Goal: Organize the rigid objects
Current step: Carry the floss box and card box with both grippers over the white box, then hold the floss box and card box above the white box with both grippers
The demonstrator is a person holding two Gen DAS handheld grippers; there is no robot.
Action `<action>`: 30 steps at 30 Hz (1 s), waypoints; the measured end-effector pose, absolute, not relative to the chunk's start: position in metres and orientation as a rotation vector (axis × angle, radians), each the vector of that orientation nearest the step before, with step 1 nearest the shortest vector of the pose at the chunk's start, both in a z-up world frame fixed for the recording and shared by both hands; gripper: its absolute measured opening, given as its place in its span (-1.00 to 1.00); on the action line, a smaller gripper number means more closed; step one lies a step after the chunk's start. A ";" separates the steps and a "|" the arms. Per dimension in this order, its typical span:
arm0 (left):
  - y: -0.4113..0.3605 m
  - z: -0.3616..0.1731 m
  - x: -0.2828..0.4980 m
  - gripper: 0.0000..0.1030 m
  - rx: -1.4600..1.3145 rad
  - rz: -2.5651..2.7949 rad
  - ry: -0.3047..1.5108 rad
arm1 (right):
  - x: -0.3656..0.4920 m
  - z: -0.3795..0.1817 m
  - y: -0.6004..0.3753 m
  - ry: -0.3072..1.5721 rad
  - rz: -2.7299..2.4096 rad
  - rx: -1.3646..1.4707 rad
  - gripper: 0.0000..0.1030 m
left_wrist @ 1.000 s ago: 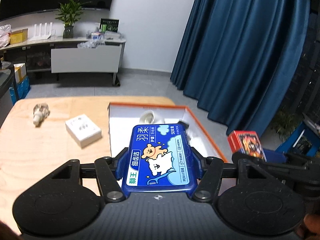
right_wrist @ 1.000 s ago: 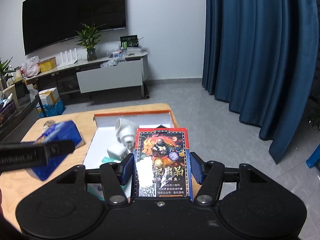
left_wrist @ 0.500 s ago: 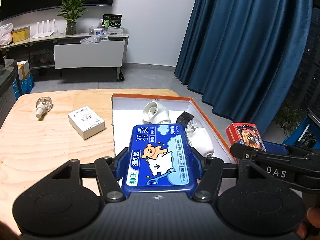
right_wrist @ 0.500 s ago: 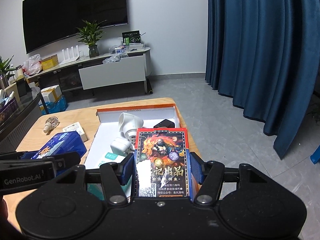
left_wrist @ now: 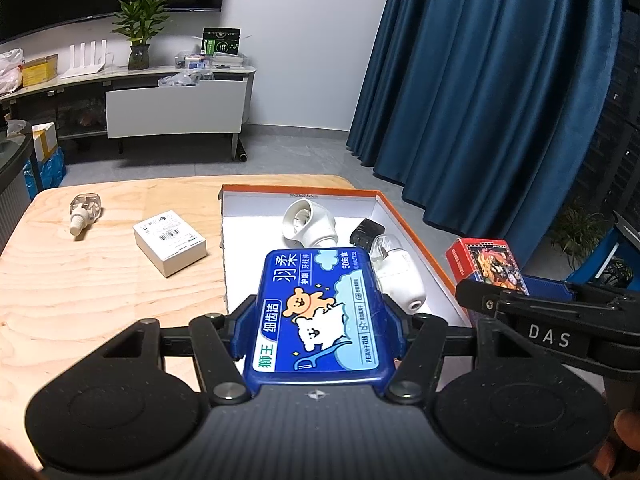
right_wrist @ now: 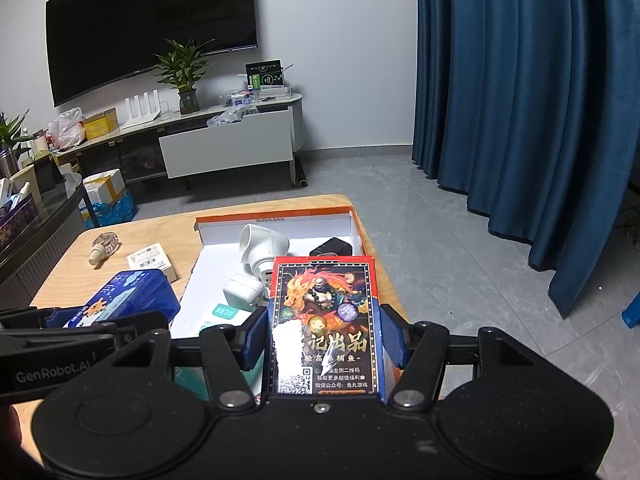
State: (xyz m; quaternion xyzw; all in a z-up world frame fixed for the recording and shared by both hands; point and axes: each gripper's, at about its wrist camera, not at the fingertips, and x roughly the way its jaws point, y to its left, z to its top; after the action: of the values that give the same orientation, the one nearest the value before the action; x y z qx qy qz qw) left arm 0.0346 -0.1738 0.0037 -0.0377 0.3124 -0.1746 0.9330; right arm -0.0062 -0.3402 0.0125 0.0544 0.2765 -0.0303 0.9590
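Observation:
My left gripper [left_wrist: 318,328] is shut on a blue floss-pick box [left_wrist: 318,312] with a cartoon bear, held above the near part of an orange-rimmed white tray [left_wrist: 304,193]. My right gripper [right_wrist: 323,338] is shut on a red card box [right_wrist: 324,320] with a dragon picture, held over the tray's right side [right_wrist: 357,224]. Inside the tray lie a white plug-in device [left_wrist: 308,224], a black item [left_wrist: 366,234], a white adapter [left_wrist: 398,276] and a white charger cube [right_wrist: 242,290]. The card box [left_wrist: 486,260] and the right gripper show at the right of the left wrist view.
On the wooden table [left_wrist: 80,300] left of the tray lie a small white box [left_wrist: 170,242] and a clear small bottle [left_wrist: 84,210] on its side. A teal-labelled packet [right_wrist: 224,316] lies at the tray's near end. Blue curtains [left_wrist: 500,100] hang right; a TV cabinet [left_wrist: 172,108] stands behind.
The left gripper with the blue box has drawn back and risen a little, so more of the tray's contents show. The right gripper has stayed put with the card box.

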 end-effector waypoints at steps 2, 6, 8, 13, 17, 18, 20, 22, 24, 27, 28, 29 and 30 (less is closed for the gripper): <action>-0.174 0.003 0.034 0.22 -0.078 -0.357 0.639 | -0.006 0.012 -0.339 0.560 -0.060 0.110 0.37; -0.174 0.003 0.034 0.22 -0.073 -0.353 0.640 | -0.007 0.013 -0.338 0.561 -0.060 0.109 0.38; -0.174 0.003 0.034 0.22 -0.073 -0.351 0.640 | -0.007 0.013 -0.339 0.561 -0.059 0.111 0.38; -0.176 0.004 0.033 0.22 -0.067 -0.352 0.641 | -0.007 0.013 -0.338 0.563 -0.058 0.111 0.38; -0.176 0.004 0.032 0.22 -0.063 -0.356 0.642 | -0.008 0.013 -0.338 0.564 -0.058 0.113 0.38; -0.176 0.004 0.033 0.22 -0.063 -0.357 0.642 | -0.008 0.014 -0.338 0.563 -0.057 0.113 0.38; -0.176 0.004 0.033 0.22 -0.061 -0.357 0.641 | -0.007 0.014 -0.337 0.561 -0.057 0.113 0.38; -0.177 0.004 0.032 0.22 -0.060 -0.358 0.640 | -0.007 0.014 -0.338 0.560 -0.057 0.116 0.38; -0.176 0.004 0.033 0.22 -0.059 -0.359 0.640 | -0.008 0.014 -0.338 0.562 -0.057 0.114 0.38; -0.177 0.003 0.033 0.22 -0.060 -0.359 0.642 | -0.007 0.014 -0.339 0.562 -0.055 0.116 0.38; -0.177 0.003 0.033 0.22 -0.059 -0.359 0.641 | -0.007 0.014 -0.339 0.561 -0.054 0.115 0.38; -0.177 0.003 0.033 0.22 -0.058 -0.359 0.641 | -0.007 0.014 -0.339 0.561 -0.054 0.115 0.38; -0.177 0.003 0.033 0.22 -0.059 -0.359 0.641 | -0.007 0.015 -0.339 0.562 -0.054 0.114 0.38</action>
State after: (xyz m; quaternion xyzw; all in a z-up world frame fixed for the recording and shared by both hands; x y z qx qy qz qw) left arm 0.0329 -0.1772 0.0027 -0.0287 0.3133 -0.1757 0.9328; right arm -0.0070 -0.3390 0.0145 0.0563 0.2771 -0.0264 0.9588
